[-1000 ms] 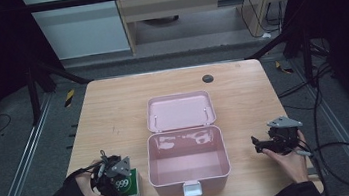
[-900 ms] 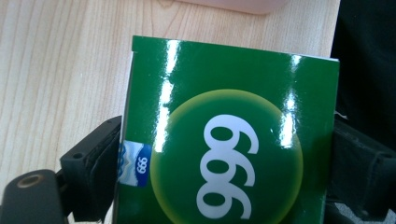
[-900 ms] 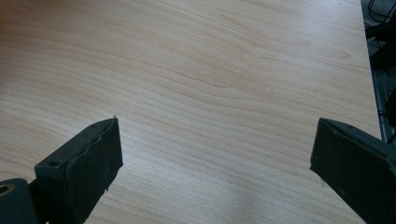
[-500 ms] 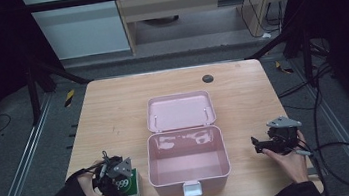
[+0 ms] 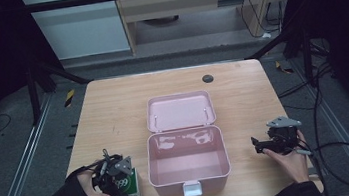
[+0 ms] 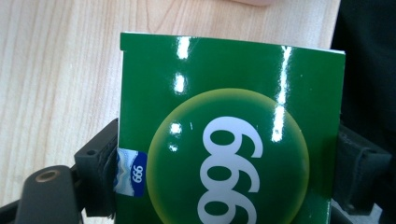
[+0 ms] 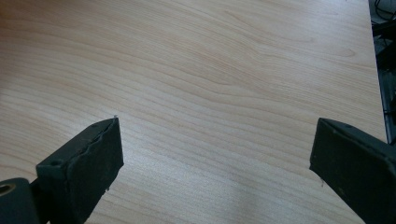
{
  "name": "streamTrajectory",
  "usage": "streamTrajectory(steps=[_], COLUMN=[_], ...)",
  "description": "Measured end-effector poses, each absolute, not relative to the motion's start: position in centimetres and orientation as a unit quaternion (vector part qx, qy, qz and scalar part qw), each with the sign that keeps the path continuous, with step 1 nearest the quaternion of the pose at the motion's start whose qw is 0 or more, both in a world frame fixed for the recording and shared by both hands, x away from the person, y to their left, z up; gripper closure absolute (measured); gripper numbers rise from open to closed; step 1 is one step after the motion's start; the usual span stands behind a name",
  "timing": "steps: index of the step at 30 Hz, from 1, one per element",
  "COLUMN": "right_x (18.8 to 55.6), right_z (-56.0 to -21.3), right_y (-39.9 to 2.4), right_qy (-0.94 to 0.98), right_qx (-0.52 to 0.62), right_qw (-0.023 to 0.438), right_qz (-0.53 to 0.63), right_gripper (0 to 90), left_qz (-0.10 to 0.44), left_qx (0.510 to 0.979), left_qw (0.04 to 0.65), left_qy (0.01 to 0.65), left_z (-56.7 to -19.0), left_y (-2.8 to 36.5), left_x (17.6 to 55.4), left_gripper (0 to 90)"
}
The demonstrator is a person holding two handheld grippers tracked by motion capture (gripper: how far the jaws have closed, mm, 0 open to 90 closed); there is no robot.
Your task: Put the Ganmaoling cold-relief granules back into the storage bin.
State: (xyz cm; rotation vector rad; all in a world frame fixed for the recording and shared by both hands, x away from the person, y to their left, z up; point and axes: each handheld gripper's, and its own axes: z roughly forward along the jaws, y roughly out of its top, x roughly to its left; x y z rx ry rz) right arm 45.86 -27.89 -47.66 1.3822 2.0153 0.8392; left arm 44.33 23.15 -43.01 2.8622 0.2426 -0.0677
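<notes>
On the wooden table [image 5: 113, 105], the pink box [image 5: 188, 164] sits centre with its lid open. Left of it, just beside, stands the green carton [image 6: 233, 130] marked "999"; the left gripper [image 5: 117, 178] has just been closing and now clamps it from both sides. Far right, the right gripper [image 5: 261, 145] hangs wide open, nothing between its jaws.

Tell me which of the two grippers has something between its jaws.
The left gripper: its jaws have just been closing on the green box and now sit against its sides. The right gripper stands open over bare table.
</notes>
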Motion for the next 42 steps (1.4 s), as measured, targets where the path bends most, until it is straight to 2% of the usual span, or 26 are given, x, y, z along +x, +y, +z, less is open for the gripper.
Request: streamTrajectory(steps=[24,42], right_x=[45.8,45.9], right_z=[-47.7,-47.7], right_y=[-27.9,-27.9], right_qy=[0.752,0.752], right_qx=[0.513,0.512], right_qw=[0.277,0.277], right_qz=[0.309,0.309], right_gripper=[3.3,3.6], left_qz=[0.031,0.050], left_qx=[0.978,0.972], left_qw=[0.180,0.214], left_qy=[0.096,0.085], left_z=[-33.5,-30.5], left_y=[23.9,22.6], left_x=[44.9,45.5], left_gripper=[14.7,14.7])
